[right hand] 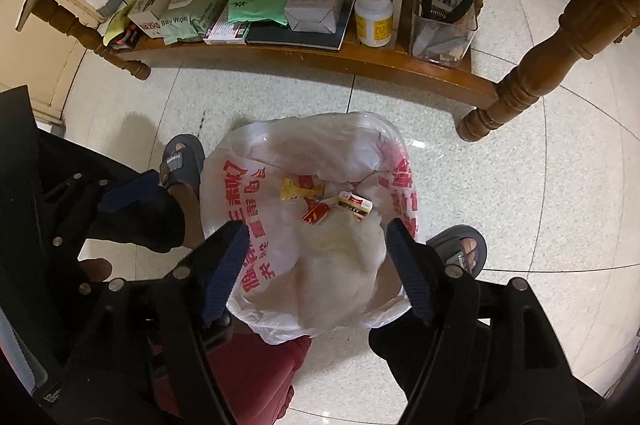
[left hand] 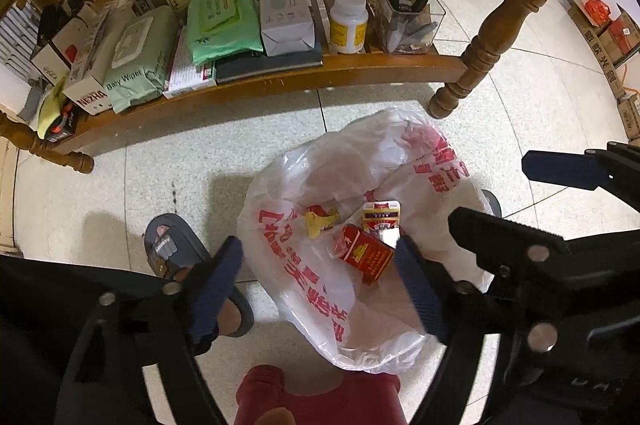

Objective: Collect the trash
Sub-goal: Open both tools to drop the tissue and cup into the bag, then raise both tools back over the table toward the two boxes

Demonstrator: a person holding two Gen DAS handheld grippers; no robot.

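Note:
A white plastic bag [left hand: 360,153] with red print lies open on the tiled floor. Inside it are a red box [left hand: 366,253], a small yellow-and-white box [left hand: 382,215] and a yellow wrapper [left hand: 320,221]. My left gripper [left hand: 318,249] points down over the bag's mouth, open, its pads touching nothing. In the right wrist view the same bag [right hand: 320,137] shows a white crumpled wad [right hand: 340,253] lying loose in it. My right gripper [right hand: 316,229] hangs open just above that wad. The right gripper [left hand: 488,190] also shows at the right edge of the left wrist view.
Behind the bag stands a wooden table [left hand: 280,81]; its low shelf holds wipes packs, boxes, a white bottle [left hand: 348,23] and a clear container with pliers [left hand: 410,19]. A table leg [left hand: 480,57] stands by the bag. A person's feet in grey slippers [left hand: 176,245] flank the bag, and a red thing [left hand: 320,397] is below.

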